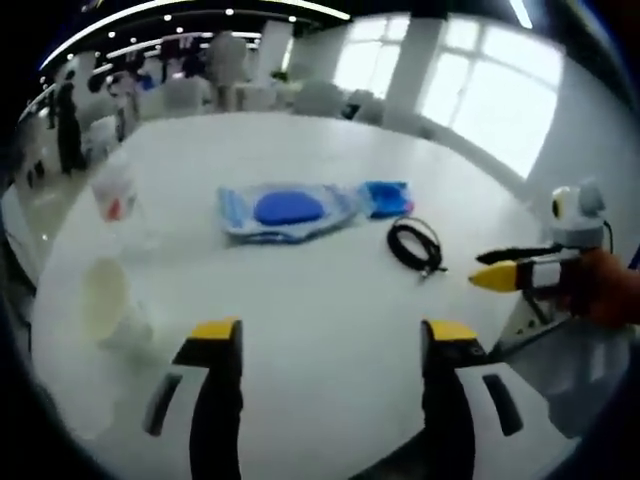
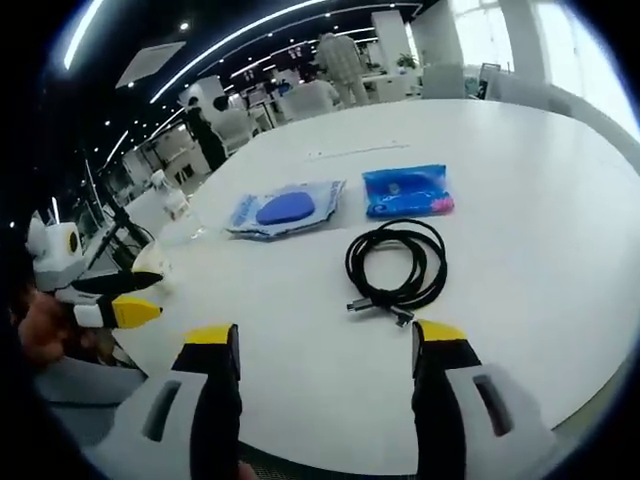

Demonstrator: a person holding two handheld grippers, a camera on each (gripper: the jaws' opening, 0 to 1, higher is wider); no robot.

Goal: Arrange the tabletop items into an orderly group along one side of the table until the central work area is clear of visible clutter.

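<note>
A clear packet holding a blue oval pad (image 1: 285, 210) (image 2: 285, 210) lies mid-table. Beside it is a small blue packet (image 1: 385, 197) (image 2: 405, 190), and nearer me a coiled black cable (image 1: 415, 245) (image 2: 395, 265). A clear cup with a red label (image 1: 115, 195) stands at the left, with a pale cup (image 1: 105, 295) (image 2: 150, 262) nearer the edge. My left gripper (image 1: 333, 335) (image 2: 125, 298) hovers open over the near table, holding nothing. My right gripper (image 2: 325, 340) (image 1: 485, 270) is open too, just short of the cable, with a hand behind it.
The white round table (image 1: 330, 290) (image 2: 520, 260) has bare surface on its far half and to the right of the cable. Chairs, desks and people stand beyond the far edge, under bright windows.
</note>
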